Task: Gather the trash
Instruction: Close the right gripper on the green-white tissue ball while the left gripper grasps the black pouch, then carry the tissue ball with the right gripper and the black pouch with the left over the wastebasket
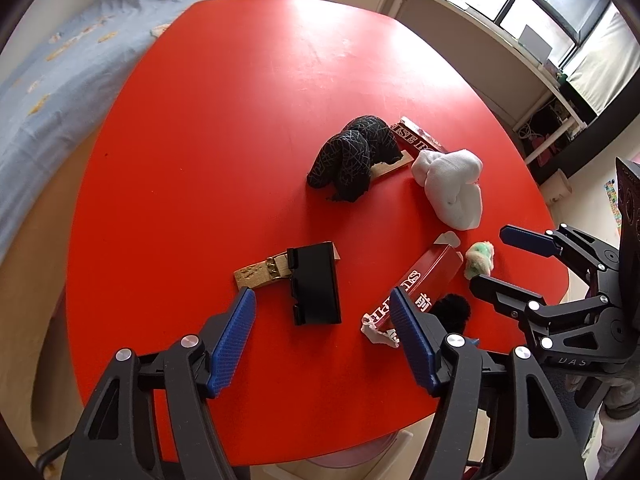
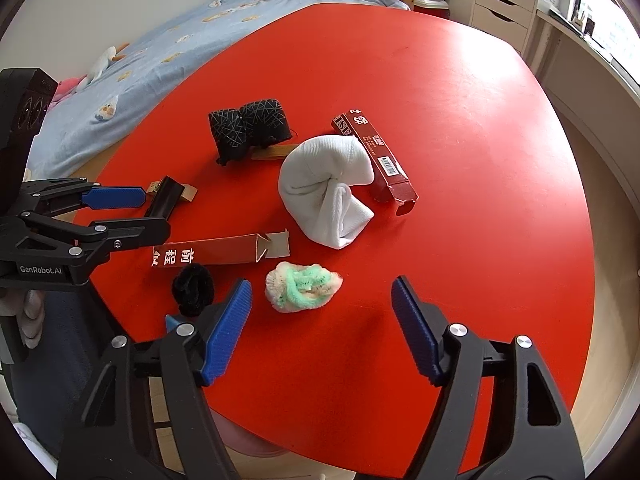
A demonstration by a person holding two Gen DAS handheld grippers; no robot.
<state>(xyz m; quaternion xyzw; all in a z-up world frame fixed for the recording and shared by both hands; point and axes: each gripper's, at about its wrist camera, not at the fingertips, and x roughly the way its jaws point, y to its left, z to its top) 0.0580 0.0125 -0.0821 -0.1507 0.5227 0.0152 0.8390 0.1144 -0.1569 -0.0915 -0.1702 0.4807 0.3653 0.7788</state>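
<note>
Right wrist view, fuzzy ball (image 2: 303, 287) beyond parted fingers (image 2: 230, 332), untouched

Right gripper (image 2: 322, 300) is hovering with jaws apart over the round red table (image 2: 460, 128), nothing between its blue pads; a fluffy cream-and-green yarn ball (image 2: 303, 287) is lying just ahead. Left gripper (image 2: 136, 216) is reaching in, open, above a torn red cardboard carton (image 2: 220, 250). White rolled socks (image 2: 330, 190) are touching a second red carton (image 2: 376, 156). A black fuzzy pompom (image 2: 193, 289) is sitting beside the near carton.
</note>
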